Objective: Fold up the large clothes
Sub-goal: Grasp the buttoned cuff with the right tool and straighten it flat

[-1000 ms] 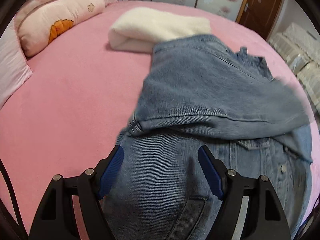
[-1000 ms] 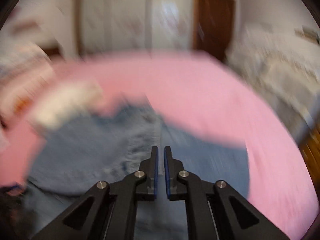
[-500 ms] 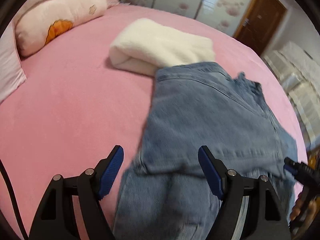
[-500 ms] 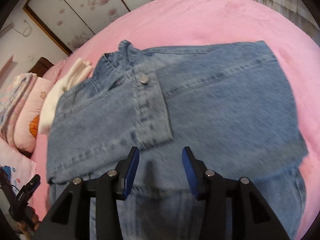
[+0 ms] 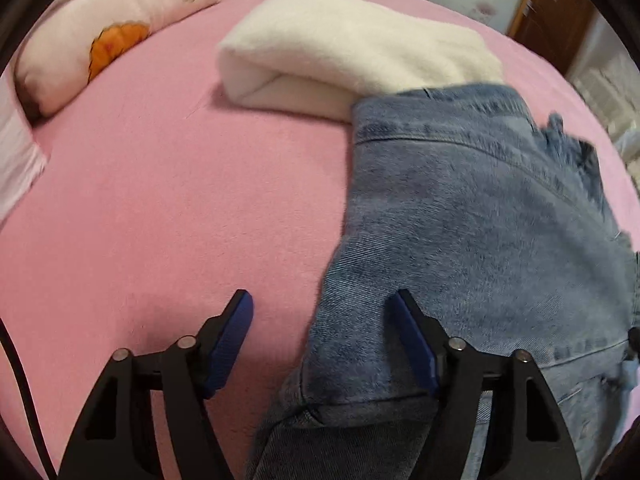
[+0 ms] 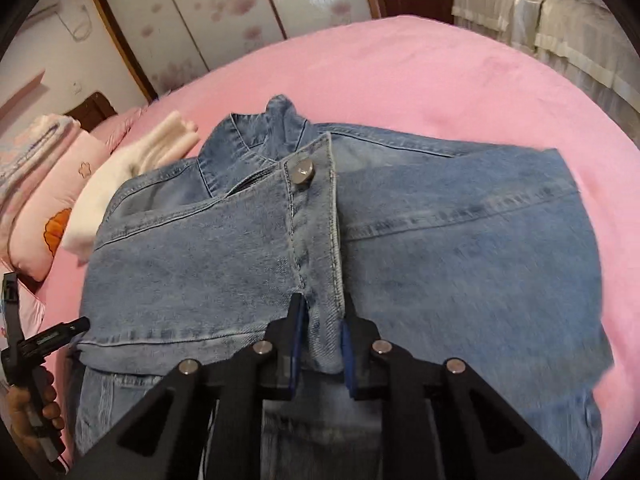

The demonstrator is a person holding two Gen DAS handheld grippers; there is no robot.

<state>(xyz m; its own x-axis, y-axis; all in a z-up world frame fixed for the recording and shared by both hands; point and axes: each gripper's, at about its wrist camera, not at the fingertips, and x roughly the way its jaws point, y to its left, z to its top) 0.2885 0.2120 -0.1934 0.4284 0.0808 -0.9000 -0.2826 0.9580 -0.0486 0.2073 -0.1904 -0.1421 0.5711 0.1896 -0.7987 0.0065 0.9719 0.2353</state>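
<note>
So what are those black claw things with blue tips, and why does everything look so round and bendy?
They are two hand-held grippers, pinching tools a person holds, one in each hand. Each has a small camera with a lens that bends the picture. One picture looks along the left hand-held gripper, the other along the right hand-held gripper. On the pink bed lies a denim jacket, partly folded, beside a folded white blanket and a pillow. The right one's jaws are closing on the jacket's cuff. The left one's jaws are closing too, around the jacket's folded edge, not yet pinching it.

Blue denim jacket (image 6: 460,240), pink bedsheet (image 5: 160,200), cream blanket (image 5: 352,48)
</note>
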